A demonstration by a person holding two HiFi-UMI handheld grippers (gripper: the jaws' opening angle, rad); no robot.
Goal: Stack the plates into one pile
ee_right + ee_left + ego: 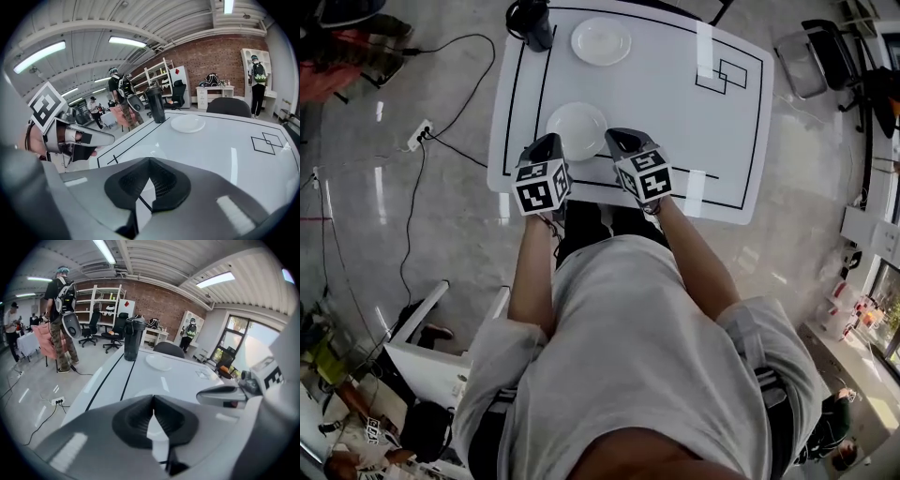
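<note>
Now left gripper (pixel 549 142) and right gripper (pixel 619 139) both closed, empty, flanking near plate (pixel 577 127) at table's (pixel 675 122) near edge; contact unclear. Gripper views: that plate mostly hidden behind jaws. Far plate (pixel 601 41) well apart, beside dark bottle (pixel 532 21).

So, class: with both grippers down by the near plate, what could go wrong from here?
1. The left gripper and right gripper are both shut beside the near plate. Unless they open, they may only shove it across the table.
2. The far plate lies close to the black bottle, so a carried plate could knock the bottle over.
</note>
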